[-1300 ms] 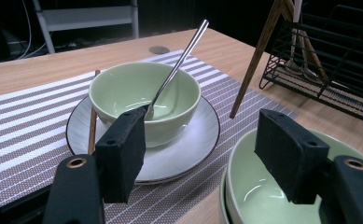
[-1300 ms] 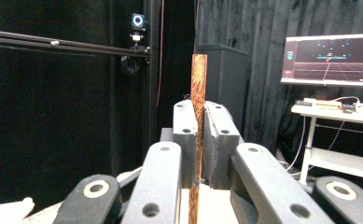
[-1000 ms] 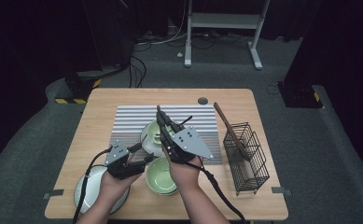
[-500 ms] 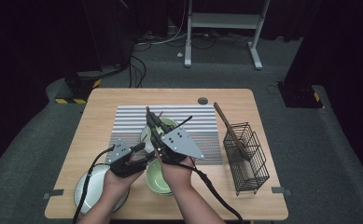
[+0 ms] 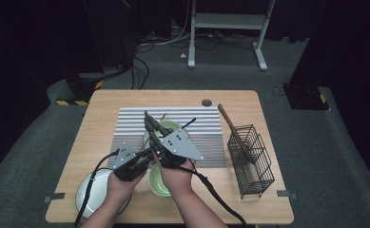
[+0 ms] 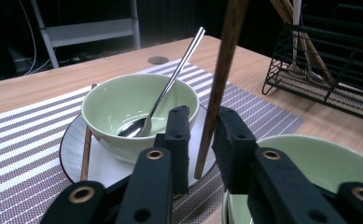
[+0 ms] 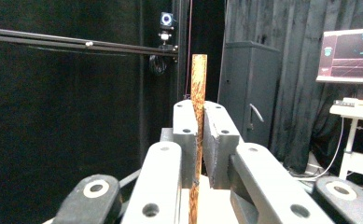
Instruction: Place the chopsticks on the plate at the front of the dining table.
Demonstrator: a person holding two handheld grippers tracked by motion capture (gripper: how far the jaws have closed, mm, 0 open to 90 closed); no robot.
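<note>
Chopstick (image 7: 198, 93) clamped upright in right claw (image 7: 198, 135), lower end standing between left claw (image 6: 202, 140) pads, which have just been closing; seemingly not yet touching. Beyond, green bowl (image 6: 123, 100) with spoon (image 6: 170, 84) on plate (image 6: 72, 144).

wooden table (image 5: 106, 118) with striped mat (image 5: 206, 124), wire rack (image 5: 254, 159), plates, bowl

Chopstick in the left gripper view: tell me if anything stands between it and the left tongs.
Nothing visible does. The chopstick stands upright inside the left tongs, whose jaws have just been closing; a slim gap shows beside one pad.
</note>
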